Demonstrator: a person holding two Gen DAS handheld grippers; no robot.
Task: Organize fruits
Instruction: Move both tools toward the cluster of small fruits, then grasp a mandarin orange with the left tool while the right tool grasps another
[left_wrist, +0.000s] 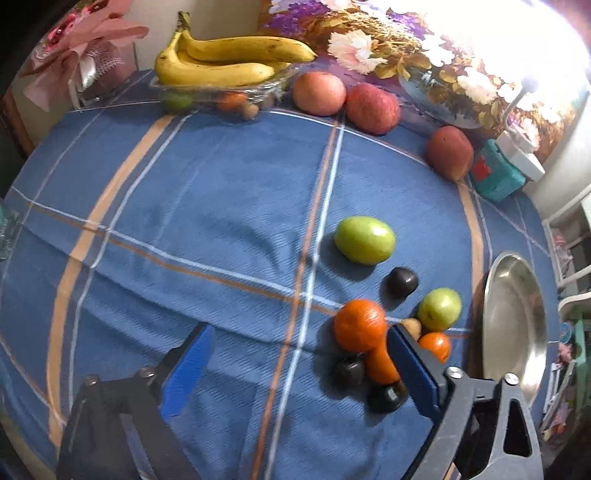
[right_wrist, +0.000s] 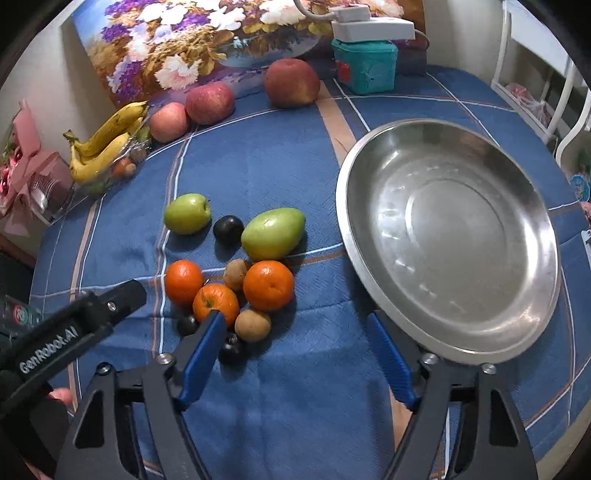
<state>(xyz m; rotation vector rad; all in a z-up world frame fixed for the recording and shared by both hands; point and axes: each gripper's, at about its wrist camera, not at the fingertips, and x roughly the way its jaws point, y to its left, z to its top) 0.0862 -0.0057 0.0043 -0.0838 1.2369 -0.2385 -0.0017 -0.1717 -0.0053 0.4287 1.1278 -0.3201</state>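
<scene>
A table covered with a blue plaid tablecloth (right_wrist: 280, 177) carries a cluster of small fruit beside an empty stainless-steel plate (right_wrist: 450, 236). In the right wrist view, the cluster comprises three oranges (right_wrist: 268, 285), two green fruits, the larger (right_wrist: 272, 233) nearest the plate and the smaller (right_wrist: 187, 213) farther left, a dark plum (right_wrist: 228, 229) between them, two brown round fruits (right_wrist: 252, 325), and two more dark plums partly hidden behind a blue finger. The right gripper (right_wrist: 295, 350) points steeply down at the cloth, its jaws spread apart with only bare cloth between them; its left finger (right_wrist: 202, 360) overlaps the near edge of the cluster, and its right finger lies against the plate's near rim in the picture. The left gripper (left_wrist: 295, 363), also parted and holding nothing, hangs over bare cloth with its right finger (left_wrist: 413, 369) at the left edge of the cluster; its black body (right_wrist: 70, 332) enters the right wrist view from the left. Along the far edge stand three red apples (right_wrist: 291, 83), a glass dish (left_wrist: 221, 92) topped with bananas (left_wrist: 225, 61), a teal box (right_wrist: 365, 66), and a floral painting (right_wrist: 207, 40) leaning on the wall.
</scene>
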